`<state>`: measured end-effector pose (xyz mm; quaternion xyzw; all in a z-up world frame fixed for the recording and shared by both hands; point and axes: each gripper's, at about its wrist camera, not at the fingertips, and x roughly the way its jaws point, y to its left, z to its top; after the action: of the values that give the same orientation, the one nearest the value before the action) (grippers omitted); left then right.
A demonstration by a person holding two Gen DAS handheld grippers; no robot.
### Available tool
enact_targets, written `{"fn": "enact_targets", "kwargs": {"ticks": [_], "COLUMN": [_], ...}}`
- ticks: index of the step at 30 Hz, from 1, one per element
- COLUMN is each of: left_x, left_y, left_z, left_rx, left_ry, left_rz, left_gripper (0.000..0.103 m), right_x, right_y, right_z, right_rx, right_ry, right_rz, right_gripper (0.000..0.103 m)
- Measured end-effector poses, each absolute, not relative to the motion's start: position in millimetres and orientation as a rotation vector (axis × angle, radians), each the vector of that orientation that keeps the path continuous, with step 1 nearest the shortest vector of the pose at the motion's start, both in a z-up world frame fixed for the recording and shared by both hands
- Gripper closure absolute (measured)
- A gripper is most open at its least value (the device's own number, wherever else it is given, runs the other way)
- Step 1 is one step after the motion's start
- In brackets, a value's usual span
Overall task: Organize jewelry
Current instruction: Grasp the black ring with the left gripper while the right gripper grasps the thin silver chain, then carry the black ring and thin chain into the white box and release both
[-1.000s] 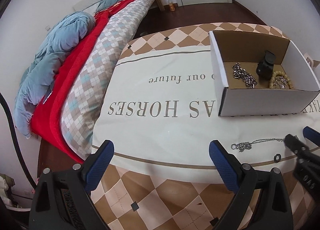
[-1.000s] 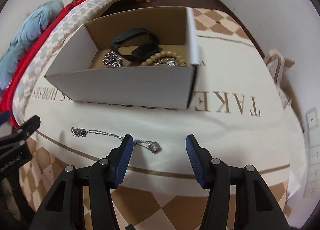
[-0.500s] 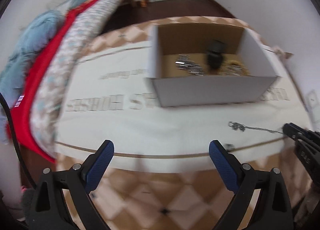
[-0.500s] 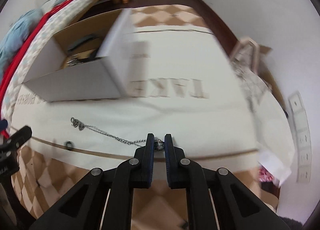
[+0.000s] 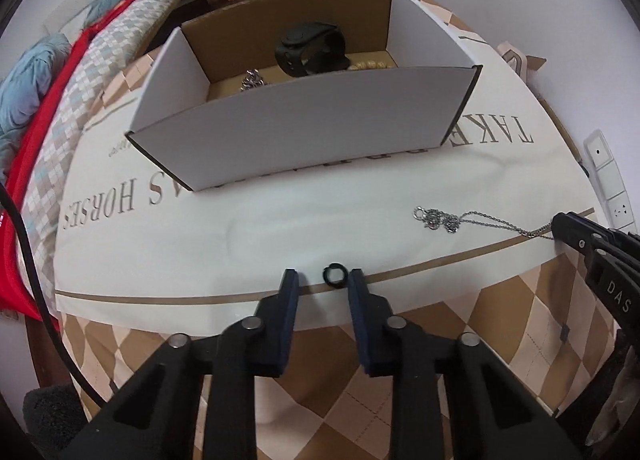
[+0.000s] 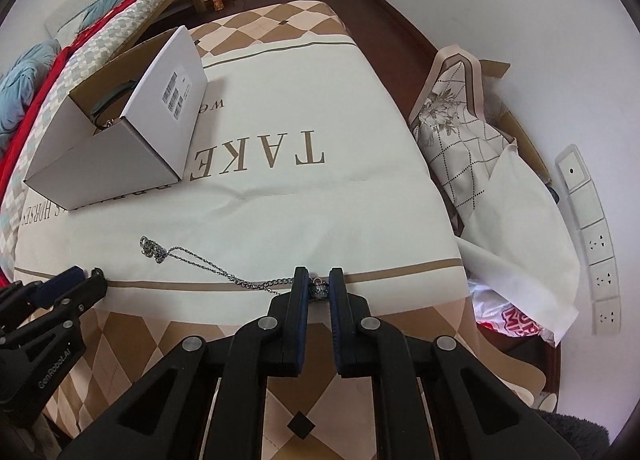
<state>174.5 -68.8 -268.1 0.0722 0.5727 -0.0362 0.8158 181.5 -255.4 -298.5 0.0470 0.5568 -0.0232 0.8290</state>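
1. Necklace (image 6: 208, 268): the thin silver chain lies stretched on the cream cloth (image 6: 320, 212), low in the right wrist picture, so one end is easy to pinch.
2. The right gripper (image 6: 319, 287) is squeezed tight on the necklace's pendant end, ready to lift it.
3. The black ring (image 5: 335, 274) lies low in the middle of the left wrist picture. The left gripper (image 5: 323, 285) is closing around it; its tips are not pressing on it yet.
4. The white box (image 5: 304, 128), in the upper middle, stands open and already holds a black band (image 5: 312, 48) and other jewelry. I think these pieces go there too.

Box (image 5: 304, 128), necklace (image 5: 472, 220), ring (image 5: 335, 275) on tablecloth (image 5: 280, 228)
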Motion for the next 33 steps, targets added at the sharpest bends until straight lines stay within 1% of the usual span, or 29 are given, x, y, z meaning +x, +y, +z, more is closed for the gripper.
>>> {"fn": "enact_targets", "kwargs": {"ticks": [1, 10, 17, 24, 33], "left_x": [173, 171, 170, 168, 170], "left_y": [-69, -63, -58, -51, -34], "left_z": [-269, -265, -248, -219, -167], "left_rx": [0.155, 0.146, 0.154, 0.143, 0.113], "left_ry": [1.222, 1.197, 1.139, 1.071, 0.967], "left_rz": [-0.078, -0.075, -0.076, -0.075, -0.057], "left_gripper": [0.094, 0.094, 0.094, 0.094, 0.094], "right_x": [183, 184, 181, 177, 179], "right_y": [-255, -251, -250, -243, -223], "right_z": [-299, -299, -292, -256, -189], "right_rx": [0.095, 0.091, 0.117, 0.151, 0.16], "right_ry": [1.182, 1.182, 1.155, 1.083, 0.976], "right_rz": [-0.047, -0.032, -0.008, 0.055, 0.165], "right_gripper": [0.092, 0.093, 0.093, 0.093, 0.093]}}
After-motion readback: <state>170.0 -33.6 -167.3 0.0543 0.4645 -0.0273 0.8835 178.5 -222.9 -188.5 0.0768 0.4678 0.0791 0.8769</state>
